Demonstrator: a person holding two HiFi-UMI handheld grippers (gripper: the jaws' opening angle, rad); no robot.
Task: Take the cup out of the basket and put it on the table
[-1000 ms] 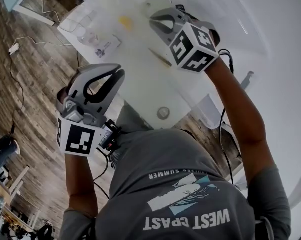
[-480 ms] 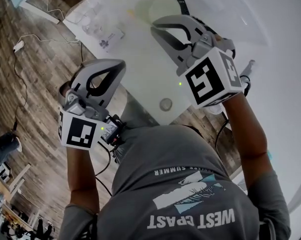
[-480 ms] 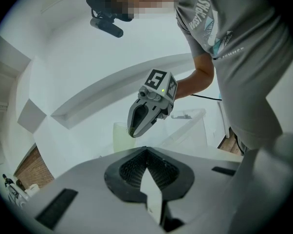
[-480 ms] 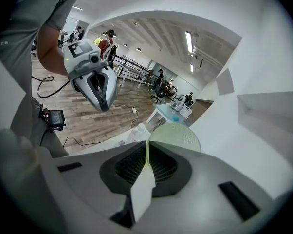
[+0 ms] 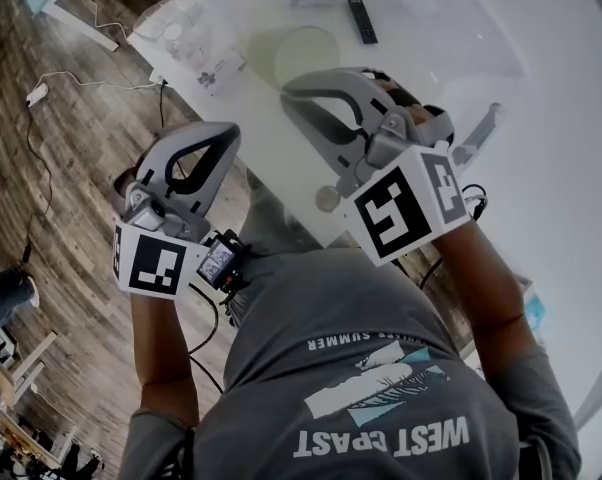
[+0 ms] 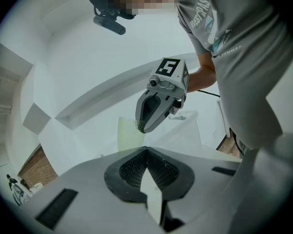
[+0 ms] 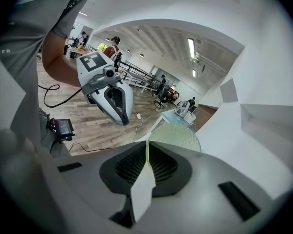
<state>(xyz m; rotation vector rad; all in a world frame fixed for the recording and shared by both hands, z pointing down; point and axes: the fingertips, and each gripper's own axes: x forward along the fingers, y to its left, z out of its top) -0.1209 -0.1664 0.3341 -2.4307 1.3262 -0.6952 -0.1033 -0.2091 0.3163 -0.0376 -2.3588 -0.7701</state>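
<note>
Right gripper [image 7: 147,144] had its jaws closed together, nothing between them. It pointed down at the white table [image 5: 271,158], held in the person's right hand. The pale green cup [image 5: 306,56] stood upright on the table just past its tips, not gripped. I couldn't tell whether the tips touched the cup's near edge.

Left gripper [image 6: 145,149] was closed too and empty, hanging off the table's near-left edge over the wood floor [image 5: 61,168], well apart from the cup.

Beyond the cup lay a black remote [image 5: 361,19]. At the far left corner sat a see-through container [image 5: 176,28], too washed out to make out more. The person in a grey printed T-shirt [image 5: 361,388] stood at the table's near edge.
</note>
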